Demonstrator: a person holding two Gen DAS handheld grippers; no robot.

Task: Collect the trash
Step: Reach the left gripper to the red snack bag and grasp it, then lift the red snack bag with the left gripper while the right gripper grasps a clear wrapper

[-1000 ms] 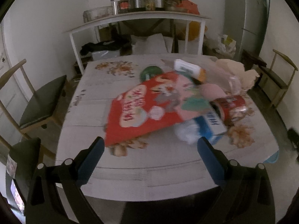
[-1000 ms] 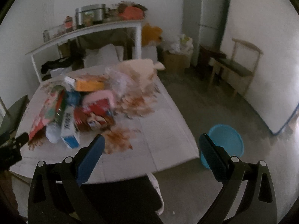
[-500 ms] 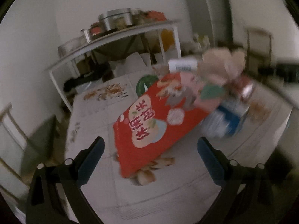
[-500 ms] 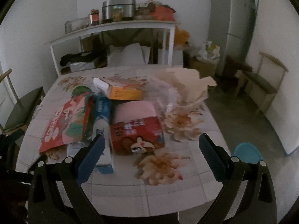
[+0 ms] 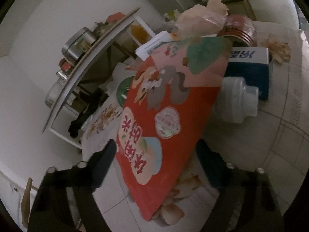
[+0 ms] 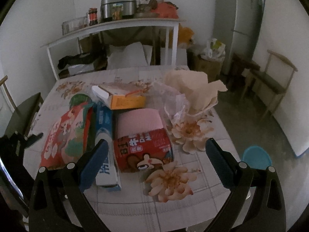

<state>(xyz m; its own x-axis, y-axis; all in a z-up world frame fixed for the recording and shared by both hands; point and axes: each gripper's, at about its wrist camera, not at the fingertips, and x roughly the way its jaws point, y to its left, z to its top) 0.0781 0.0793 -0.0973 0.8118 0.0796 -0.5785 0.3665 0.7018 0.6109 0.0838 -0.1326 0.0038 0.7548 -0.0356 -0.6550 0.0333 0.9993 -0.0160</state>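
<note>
Jaws of left gripper [image 5: 155,151] closing around flat glossy red packet [image 5: 164,127], right gripper [image 6: 156,161] apart.

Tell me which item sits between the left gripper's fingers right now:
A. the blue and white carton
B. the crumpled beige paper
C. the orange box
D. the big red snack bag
D. In the left wrist view the near end of the red snack bag lies between the fingers of the left gripper, whose jaws are closing around it; the pads do not yet clearly press on it.
</note>
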